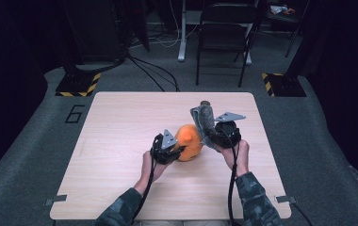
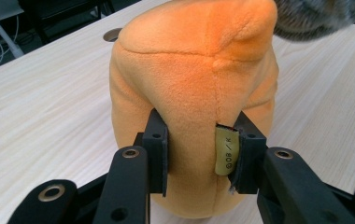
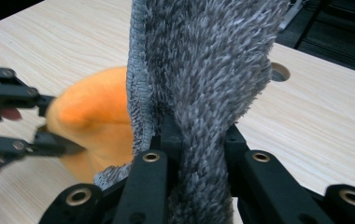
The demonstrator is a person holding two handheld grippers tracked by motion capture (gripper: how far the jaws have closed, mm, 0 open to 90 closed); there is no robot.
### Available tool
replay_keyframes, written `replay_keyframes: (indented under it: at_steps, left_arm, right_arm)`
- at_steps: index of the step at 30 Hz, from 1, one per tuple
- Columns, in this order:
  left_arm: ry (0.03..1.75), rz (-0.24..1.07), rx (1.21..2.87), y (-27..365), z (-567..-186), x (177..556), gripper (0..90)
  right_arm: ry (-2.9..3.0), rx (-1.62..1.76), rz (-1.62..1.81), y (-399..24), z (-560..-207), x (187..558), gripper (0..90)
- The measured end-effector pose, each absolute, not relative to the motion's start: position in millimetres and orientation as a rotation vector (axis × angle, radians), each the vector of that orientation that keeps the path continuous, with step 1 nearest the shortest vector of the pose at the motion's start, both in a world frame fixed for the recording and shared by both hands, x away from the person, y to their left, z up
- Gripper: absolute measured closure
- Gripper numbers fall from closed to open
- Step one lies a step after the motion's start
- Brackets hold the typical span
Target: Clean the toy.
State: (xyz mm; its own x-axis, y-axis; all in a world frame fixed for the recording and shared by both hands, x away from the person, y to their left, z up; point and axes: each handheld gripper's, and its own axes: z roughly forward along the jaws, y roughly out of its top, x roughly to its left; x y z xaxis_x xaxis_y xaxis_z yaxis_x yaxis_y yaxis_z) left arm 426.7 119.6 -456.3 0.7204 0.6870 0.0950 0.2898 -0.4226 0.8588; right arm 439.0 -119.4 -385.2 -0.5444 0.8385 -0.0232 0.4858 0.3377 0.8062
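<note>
On the table [image 1: 120, 141], the left claw [image 2: 199, 154] pinches an orange plush [image 2: 194, 70]; the right claw [image 3: 199, 144] pinches a grey cloth [image 3: 203, 56].

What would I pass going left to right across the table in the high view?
Left gripper → orange plush toy → grey fluffy cloth → right gripper, all on the wooden table.

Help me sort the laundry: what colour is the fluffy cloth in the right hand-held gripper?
Grey; the fluffy cloth shows best in the right gripper view.
</note>
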Motion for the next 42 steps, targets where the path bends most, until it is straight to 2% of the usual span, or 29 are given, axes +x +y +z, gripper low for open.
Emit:
replay_keyframes:
  at_steps: [14, 26, 31, 36, 39, 42]
  left_arm:
    - [0.695, 0.611, 2.143, 139.6, -422.6, 420.6, 64.4]
    - [0.654, 0.599, 2.284, 151.9, -403.3, 417.4, 63.5]
    - [0.647, 0.538, 2.311, 146.6, -418.3, 425.3, 61.9]
    - [0.672, 0.493, 2.299, 140.4, -438.8, 434.6, 58.9]
    - [0.689, 0.493, 2.261, 136.7, -441.2, 436.5, 55.2]
    - [0.708, 0.5, 2.22, 131.6, -447.5, 437.6, 46.9]
  right_arm:
    - [2.077, 1.296, 0.969, -169.3, -387.2, 429.8, 76.6]
    - [2.057, 1.415, 0.831, -201.1, -416.9, 429.3, 74.8]
    - [2.072, 1.46, 0.74, -209.3, -445.4, 433.7, 73.4]
    - [2.085, 1.521, 0.674, -214.1, -463.6, 441.0, 70.7]
    - [2.103, 1.551, 0.614, -216.6, -477.9, 446.2, 65.8]
    - [2.106, 1.58, 0.554, -216.3, -492.7, 451.1, 56.4]
